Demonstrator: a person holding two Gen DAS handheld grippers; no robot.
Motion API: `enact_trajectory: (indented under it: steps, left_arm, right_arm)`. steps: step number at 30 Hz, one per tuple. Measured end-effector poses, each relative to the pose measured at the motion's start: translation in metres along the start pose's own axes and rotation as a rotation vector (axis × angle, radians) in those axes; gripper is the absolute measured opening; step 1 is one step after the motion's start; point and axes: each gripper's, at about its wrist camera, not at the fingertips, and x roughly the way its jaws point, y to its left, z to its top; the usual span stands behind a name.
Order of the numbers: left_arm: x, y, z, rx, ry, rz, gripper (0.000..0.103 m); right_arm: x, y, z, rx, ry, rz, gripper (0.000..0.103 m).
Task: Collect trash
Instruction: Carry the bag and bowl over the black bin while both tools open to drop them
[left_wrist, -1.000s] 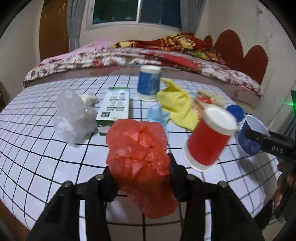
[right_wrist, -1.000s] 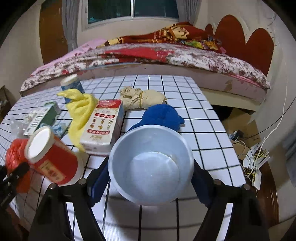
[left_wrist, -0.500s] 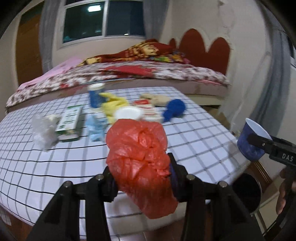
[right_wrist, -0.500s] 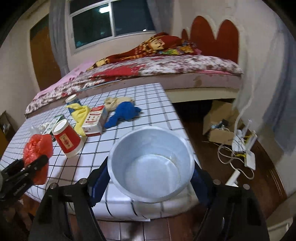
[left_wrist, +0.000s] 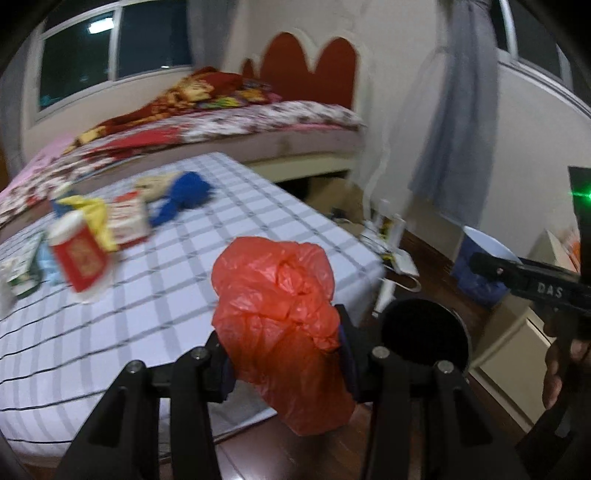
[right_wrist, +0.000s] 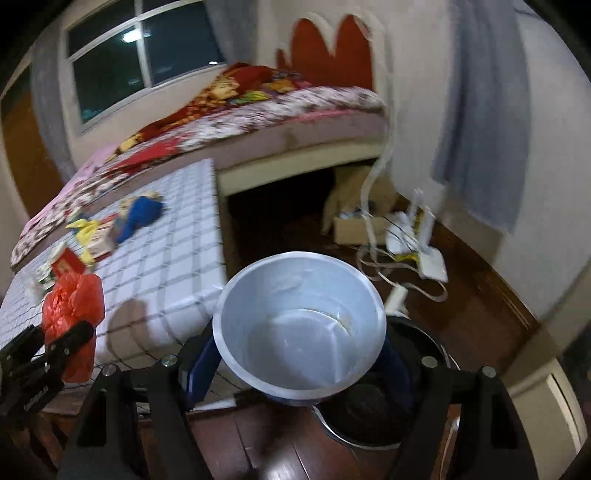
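Both loads are at the bin — left tongs clamp the red bag, right tongs, jaws narrowing, hold the cup — next comes dropping them in.

The left gripper pointed downward, its jaws clamped on a red bag. The right gripper also angled down, jaws closing around a cup between its pads. A hand gripped the right gripper's handle.
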Motion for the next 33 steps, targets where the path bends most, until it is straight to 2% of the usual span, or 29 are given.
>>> enact_trajectory:
  steps: [5,13,20,21,22,24,26,28,33]
  left_arm:
    - [0.023,-0.049,-0.003,0.065,0.049,-0.090,0.046]
    - [0.077,-0.116,-0.011,0.128,0.181,-0.245,0.046]
    - [0.120,-0.144,-0.026,0.121,0.292,-0.303,0.048]
    - [0.124,-0.146,-0.026,0.114,0.294,-0.315,0.057]
    - [0.129,-0.147,-0.027,0.108,0.304,-0.311,0.078]
    - [0.135,-0.149,-0.031,0.093,0.322,-0.295,0.093]
    - [0.137,-0.148,-0.033,0.093,0.338,-0.275,0.097]
    - [0.134,-0.146,-0.035,0.099,0.337,-0.252,0.098]
    - [0.125,-0.143,-0.038,0.138,0.315,-0.177,0.099]
  right_arm:
    - [0.009,-0.054,-0.015,0.101,0.054,-0.038,0.078]
    - [0.038,-0.128,-0.037,0.357,0.142,0.084,0.078]
    - [0.080,-0.150,-0.046,0.408,0.208,0.089,0.079]
    - [0.088,-0.152,-0.047,0.407,0.224,0.084,0.079]
    - [0.097,-0.155,-0.048,0.409,0.253,0.065,0.084]
    - [0.111,-0.166,-0.054,0.408,0.301,-0.010,0.092]
    - [0.112,-0.176,-0.058,0.426,0.304,-0.039,0.093]
    - [0.105,-0.185,-0.064,0.455,0.294,-0.054,0.102]
    - [0.095,-0.185,-0.067,0.428,0.291,-0.104,0.102]
